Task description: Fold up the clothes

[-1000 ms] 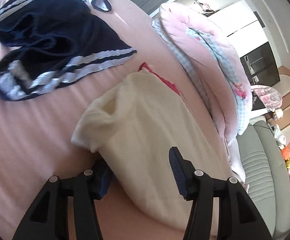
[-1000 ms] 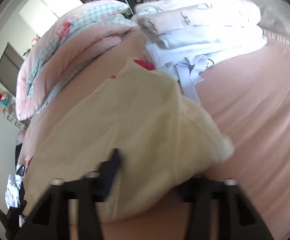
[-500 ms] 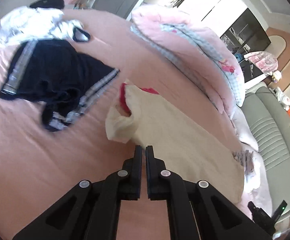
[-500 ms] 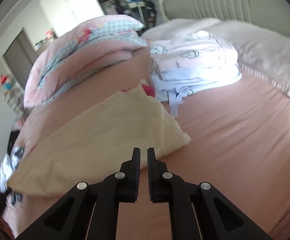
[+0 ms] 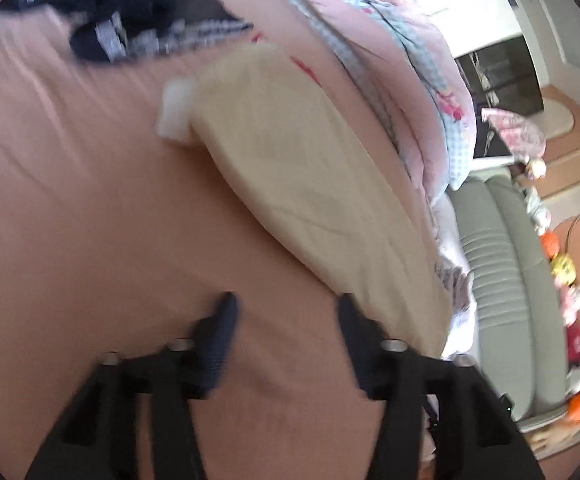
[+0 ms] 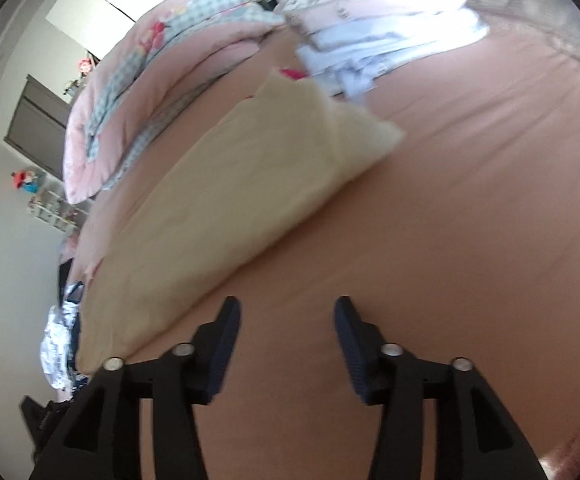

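Across the middle of the pink bed sheet (image 5: 89, 208) lies the cream garment (image 5: 306, 168), folded into a long band that runs from the dark clothes toward the foot-side edge near the grey sofa (image 5: 502, 280). Both views are blurred. The left gripper (image 5: 285, 312) hangs over bare sheet with its jaws spread wide and nothing between them; its right-hand finger sits just at the garment's near edge, though whether it touches the cloth cannot be told. The right gripper (image 6: 285, 312) also stands wide and empty above bare sheet, close to the long side of the cream garment (image 6: 225, 216) but apart from it. A red lining shows at the garment's far end in both views. Beyond that end, in the left wrist view, a navy garment (image 5: 129, 12) with pale stripes lies crumpled near the sheet's far edge. A rolled pink quilt (image 6: 157, 80) borders the garment along the bed's far side, and a stack of folded pale clothes (image 6: 378, 28) rests next to the quilt, just past the garment's sleeve end.
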`<state>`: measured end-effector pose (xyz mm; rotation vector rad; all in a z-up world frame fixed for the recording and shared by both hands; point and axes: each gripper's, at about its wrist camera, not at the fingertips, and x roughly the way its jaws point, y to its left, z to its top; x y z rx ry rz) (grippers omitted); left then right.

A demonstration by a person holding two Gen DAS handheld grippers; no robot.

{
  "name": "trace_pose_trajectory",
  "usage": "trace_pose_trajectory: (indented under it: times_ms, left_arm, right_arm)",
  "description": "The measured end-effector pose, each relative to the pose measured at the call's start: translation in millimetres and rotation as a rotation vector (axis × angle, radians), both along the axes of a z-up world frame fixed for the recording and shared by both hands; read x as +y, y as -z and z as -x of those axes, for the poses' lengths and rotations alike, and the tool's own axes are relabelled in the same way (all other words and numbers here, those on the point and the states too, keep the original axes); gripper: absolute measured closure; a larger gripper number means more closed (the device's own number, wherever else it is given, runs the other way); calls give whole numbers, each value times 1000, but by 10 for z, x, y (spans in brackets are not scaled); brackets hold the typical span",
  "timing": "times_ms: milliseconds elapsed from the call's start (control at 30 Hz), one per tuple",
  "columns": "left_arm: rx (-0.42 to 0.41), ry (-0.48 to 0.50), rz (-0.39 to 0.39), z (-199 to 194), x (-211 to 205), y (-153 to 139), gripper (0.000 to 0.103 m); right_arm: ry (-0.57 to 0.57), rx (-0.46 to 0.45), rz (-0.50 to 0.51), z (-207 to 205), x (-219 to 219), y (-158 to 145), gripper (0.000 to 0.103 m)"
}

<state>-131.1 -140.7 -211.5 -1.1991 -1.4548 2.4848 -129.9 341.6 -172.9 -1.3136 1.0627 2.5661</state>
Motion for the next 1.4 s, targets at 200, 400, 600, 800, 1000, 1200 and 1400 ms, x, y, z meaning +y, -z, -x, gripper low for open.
trace_pose_trajectory:
  times_ms: [200, 400, 600, 800, 1000, 1200, 1400]
  left_arm:
    - [71, -64, -79, 349, -78, 39, 52]
    - [46, -138, -114, 347, -80, 86, 39]
    - [35, -192, -131, 169, 10, 54, 28]
    - [48, -203, -95, 191, -108, 54, 30]
    - [-1, -272, 36, 361, -862, -100, 32]
    - [-51, -256, 44, 168, -1094, -138, 33]
    - [-22, -144, 56, 59, -386, 58, 33]
  right_arm:
    - [67, 19, 46, 349, 50, 110, 47]
    - [118, 63, 70, 827, 171, 132, 38]
    - [52, 26, -10, 1074, 158, 74, 75]
    - [46, 74, 75, 827, 277, 156, 76]
    - [94, 36, -85, 990, 598, -59, 78]
    - [99, 15, -58, 920, 841, -87, 78]
    - [107, 24, 31, 670, 598, -3, 74]
